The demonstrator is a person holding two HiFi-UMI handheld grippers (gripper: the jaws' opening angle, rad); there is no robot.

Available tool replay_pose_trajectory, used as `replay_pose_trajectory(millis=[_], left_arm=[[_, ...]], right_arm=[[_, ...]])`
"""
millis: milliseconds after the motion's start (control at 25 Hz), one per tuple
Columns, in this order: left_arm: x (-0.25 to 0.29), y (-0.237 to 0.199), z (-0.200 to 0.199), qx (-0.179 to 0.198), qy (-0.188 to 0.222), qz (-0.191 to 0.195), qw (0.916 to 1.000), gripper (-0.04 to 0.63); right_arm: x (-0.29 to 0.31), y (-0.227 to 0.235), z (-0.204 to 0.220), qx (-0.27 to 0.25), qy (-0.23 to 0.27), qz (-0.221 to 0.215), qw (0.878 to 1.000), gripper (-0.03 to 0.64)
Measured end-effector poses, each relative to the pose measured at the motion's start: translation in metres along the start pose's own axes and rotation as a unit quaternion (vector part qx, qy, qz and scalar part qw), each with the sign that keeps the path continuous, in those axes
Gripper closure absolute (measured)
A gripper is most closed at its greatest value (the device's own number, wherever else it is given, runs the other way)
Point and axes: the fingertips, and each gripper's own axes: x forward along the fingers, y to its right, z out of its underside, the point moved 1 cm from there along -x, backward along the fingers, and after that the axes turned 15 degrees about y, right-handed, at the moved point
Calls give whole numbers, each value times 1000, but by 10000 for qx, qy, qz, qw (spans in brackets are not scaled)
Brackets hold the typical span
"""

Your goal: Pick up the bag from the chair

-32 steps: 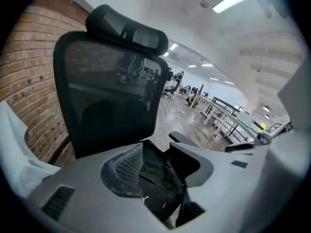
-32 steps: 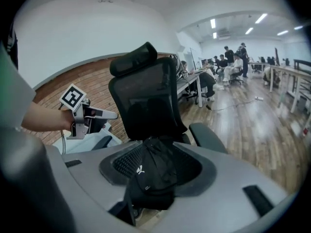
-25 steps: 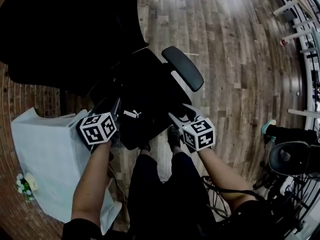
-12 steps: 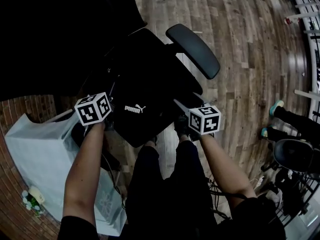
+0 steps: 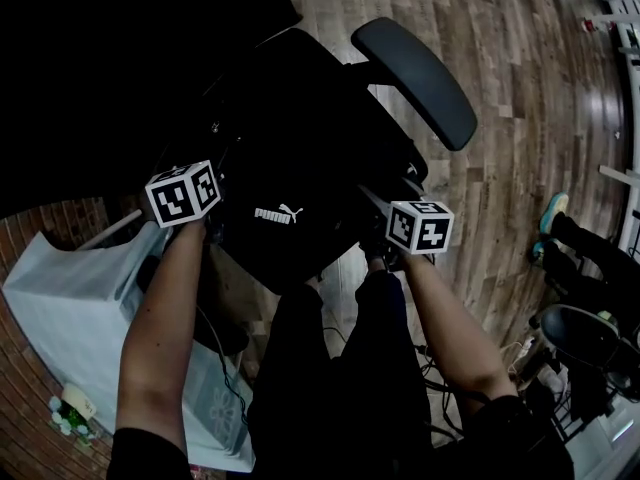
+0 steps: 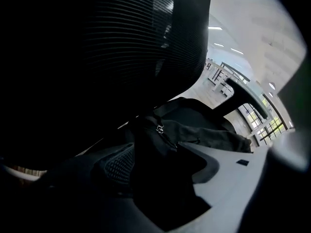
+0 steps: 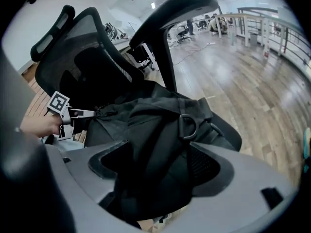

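**Clerk:** Item under check?

**Inspector:** One black bag (image 5: 286,243), lying over the seat of the chair (image 7: 82,57). Its white logo (image 5: 278,213) faces up toward the head camera.

**Clerk:** State of the left hand-held gripper (image 6: 160,166)?

**Inspector:** It is at the bag's left end. In its own view a thick fold of the black fabric fills the gap between the jaws, and both jaws press against it. It has hold of the bag. A small metal clip (image 6: 159,128) on the bag sits just beyond the jaws.

**Clerk:** And the right hand-held gripper (image 7: 155,168)?

**Inspector:** It is at the opposite end, on the side of the armrest (image 5: 415,78). The jaws are closed part-way, stopped by a bundle of fabric and strap clamped between the pads. A D-ring (image 7: 187,126) on the strap stands just past the right-hand jaw.

**Clerk:** So the bag spans the two?

**Inspector:** Yes, with one gripper at each end. In the head view the two marker cubes sit on either side of the logo.

**Clerk:** Is the bag clear of the seat?

**Inspector:** I cannot tell. The bag covers the seat in every view. The mesh backrest stands directly behind it.

**Clerk:** Surroundings?

**Inspector:** There is a wooden floor (image 5: 520,58) beyond the chair. A white sheet (image 5: 70,298) lies beside the person's left arm.
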Motion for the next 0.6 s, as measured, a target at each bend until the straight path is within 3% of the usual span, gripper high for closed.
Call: replay_pose_trajectory(millis=[240, 600], left_arm=[[17, -2, -1, -193, -91, 286, 9994, 275], [40, -3, 12, -609, -249, 623, 9959, 296]], right_arm=[[18, -1, 4, 130, 13, 149, 9998, 230], [26, 5, 11, 9, -169, 546, 9984, 264]])
